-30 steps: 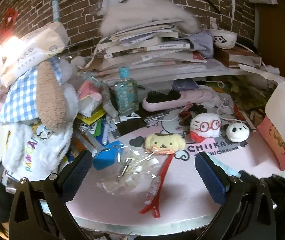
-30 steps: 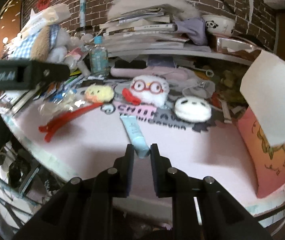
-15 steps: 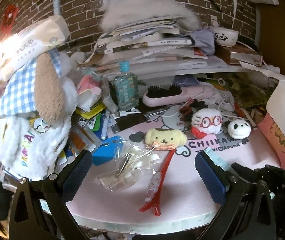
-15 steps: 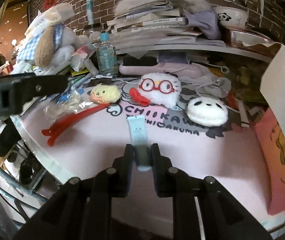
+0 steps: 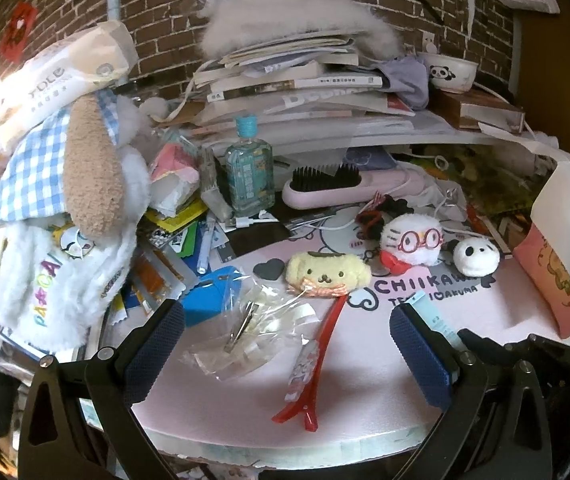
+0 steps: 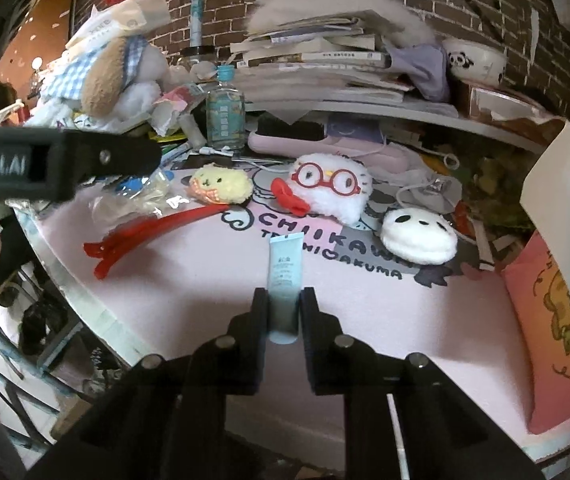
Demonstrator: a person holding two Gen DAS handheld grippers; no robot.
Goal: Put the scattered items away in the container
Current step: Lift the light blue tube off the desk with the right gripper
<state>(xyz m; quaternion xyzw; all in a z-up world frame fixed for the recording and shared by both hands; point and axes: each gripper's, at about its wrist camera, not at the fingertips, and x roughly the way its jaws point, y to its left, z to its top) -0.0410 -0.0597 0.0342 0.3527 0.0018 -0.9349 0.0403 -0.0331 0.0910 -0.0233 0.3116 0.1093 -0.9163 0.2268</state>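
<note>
One tube [image 6: 283, 276] sits pinched in your right gripper [image 6: 283, 312] (left gripper [image 5: 285, 344] spread, idle); next, carry it to the box [image 6: 557, 344].

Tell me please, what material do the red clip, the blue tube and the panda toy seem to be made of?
Red clip: probably hard glossy plastic; it shines and keeps thin, stiff prongs.
Blue tube: likely soft matte plastic, with a flat crimped end; the right gripper holds it.
Panda toy: plush fabric with a fuzzy white pile.
</note>
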